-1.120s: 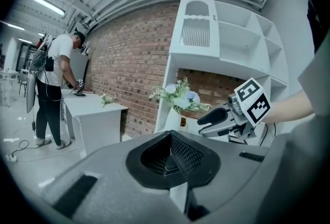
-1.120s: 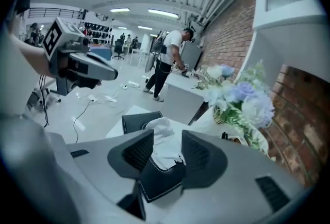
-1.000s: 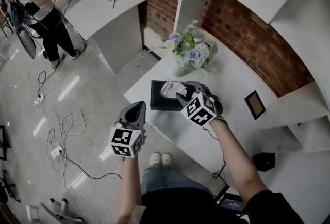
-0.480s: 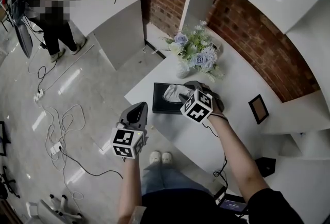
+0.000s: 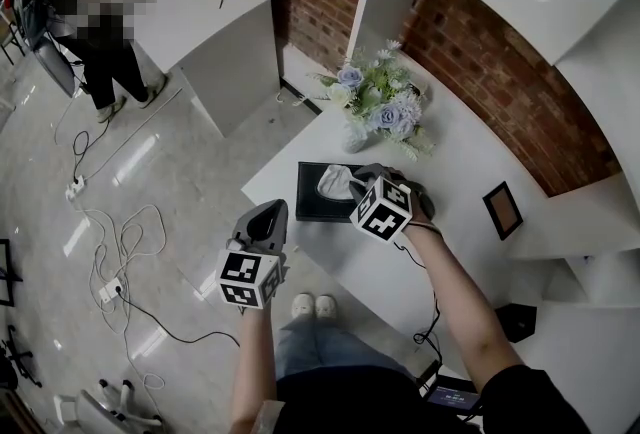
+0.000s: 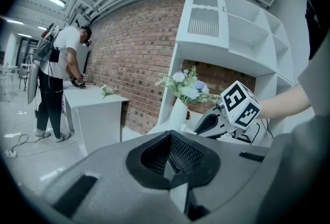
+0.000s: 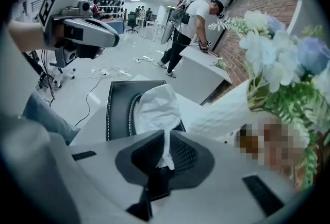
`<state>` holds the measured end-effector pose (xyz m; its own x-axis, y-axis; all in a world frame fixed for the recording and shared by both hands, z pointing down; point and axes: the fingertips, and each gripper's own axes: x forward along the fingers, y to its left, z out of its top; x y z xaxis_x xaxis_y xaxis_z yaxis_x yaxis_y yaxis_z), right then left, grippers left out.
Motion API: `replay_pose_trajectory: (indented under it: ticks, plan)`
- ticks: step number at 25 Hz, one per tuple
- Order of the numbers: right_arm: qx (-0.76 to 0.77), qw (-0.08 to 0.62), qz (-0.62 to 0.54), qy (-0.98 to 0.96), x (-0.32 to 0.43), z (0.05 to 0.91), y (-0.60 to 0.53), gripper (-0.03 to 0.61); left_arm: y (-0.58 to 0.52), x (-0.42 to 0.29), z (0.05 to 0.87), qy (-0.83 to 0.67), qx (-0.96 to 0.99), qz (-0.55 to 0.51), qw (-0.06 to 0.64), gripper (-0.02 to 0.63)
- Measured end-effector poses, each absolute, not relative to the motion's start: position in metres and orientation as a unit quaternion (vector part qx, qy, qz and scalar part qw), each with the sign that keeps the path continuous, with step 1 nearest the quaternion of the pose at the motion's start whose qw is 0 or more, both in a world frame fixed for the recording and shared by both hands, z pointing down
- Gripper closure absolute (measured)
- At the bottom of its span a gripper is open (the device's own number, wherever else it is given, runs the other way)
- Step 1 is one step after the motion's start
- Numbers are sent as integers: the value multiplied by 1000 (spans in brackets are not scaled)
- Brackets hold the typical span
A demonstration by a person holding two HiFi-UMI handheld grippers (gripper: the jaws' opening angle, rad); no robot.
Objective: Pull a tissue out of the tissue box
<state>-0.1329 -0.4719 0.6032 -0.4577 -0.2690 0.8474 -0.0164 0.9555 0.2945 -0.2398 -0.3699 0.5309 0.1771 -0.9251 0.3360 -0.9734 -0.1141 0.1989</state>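
Pinching one tissue (image 7: pixel 157 109), right gripper (image 7: pixel 164 158) over one tissue box (image 7: pixel 119 109).

The right gripper (image 5: pixel 354 184) is reaching over the black rectangular tissue box (image 5: pixel 312 200) lying near the front edge of the long white table (image 5: pixel 450 167). Its tips are touching the white crumpled tissue (image 5: pixel 334 184) that is standing up out of the box. The left gripper (image 5: pixel 268 214) is hanging just off the table's edge, over the grey floor (image 5: pixel 190 182), while a white vase of pale blue and white flowers (image 5: pixel 375 107) is standing behind the box and a small dark picture frame (image 5: pixel 502 210) is lying farther right.
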Motion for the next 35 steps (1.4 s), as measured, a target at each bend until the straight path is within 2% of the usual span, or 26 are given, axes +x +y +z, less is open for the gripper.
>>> replay_pose_trajectory:
  ticks: [2, 4, 29, 35]
  plan:
    - [82, 511, -127, -846, -133, 604, -468, 572, -369, -240, 531, -638, 743, 64, 190, 604]
    - [81, 510, -129, -847, -133, 603, -466, 575, -368, -241, 531, -638, 743, 64, 191, 604]
    - [166, 433, -178, -868, -135, 515, -469, 577, -360, -228, 508, -626, 760, 53, 167, 604]
    - [185, 392, -169, -885, -131, 482, -455, 577, -355, -226, 497, -626, 763, 50, 156, 604]
